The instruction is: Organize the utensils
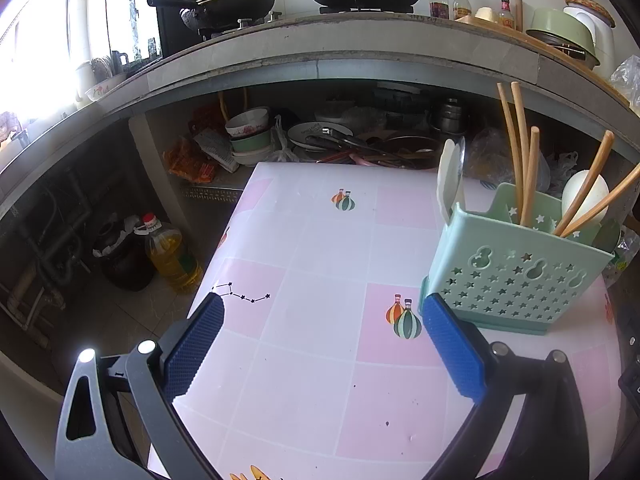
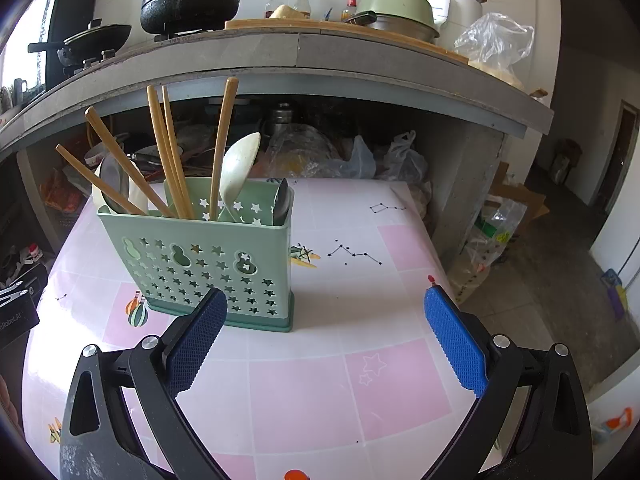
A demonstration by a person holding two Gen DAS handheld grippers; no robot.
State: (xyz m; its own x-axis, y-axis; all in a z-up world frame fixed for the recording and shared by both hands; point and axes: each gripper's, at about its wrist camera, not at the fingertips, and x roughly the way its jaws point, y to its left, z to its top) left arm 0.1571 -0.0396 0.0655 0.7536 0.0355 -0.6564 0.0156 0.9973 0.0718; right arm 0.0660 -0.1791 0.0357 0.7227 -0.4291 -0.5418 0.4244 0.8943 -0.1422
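A green perforated utensil holder [image 1: 516, 276] stands on the pink-and-white table [image 1: 312, 264], at the right in the left wrist view and left of centre in the right wrist view [image 2: 204, 264]. It holds several wooden chopsticks [image 2: 168, 160], white spoons [image 2: 236, 168] and a metal spoon [image 2: 281, 200]. My left gripper [image 1: 322, 308] is open and empty, with its right finger near the holder's lower left corner. My right gripper [image 2: 326, 304] is open and empty, with its left finger in front of the holder's base.
A concrete counter [image 2: 280, 60] with pots, bottles and bowls overhangs the table's far edge. Under it lie stacked dishes [image 1: 252, 136] and plastic bags [image 2: 360, 156]. An oil bottle [image 1: 172, 256] stands on the floor to the left. The floor drops off at the table's right edge.
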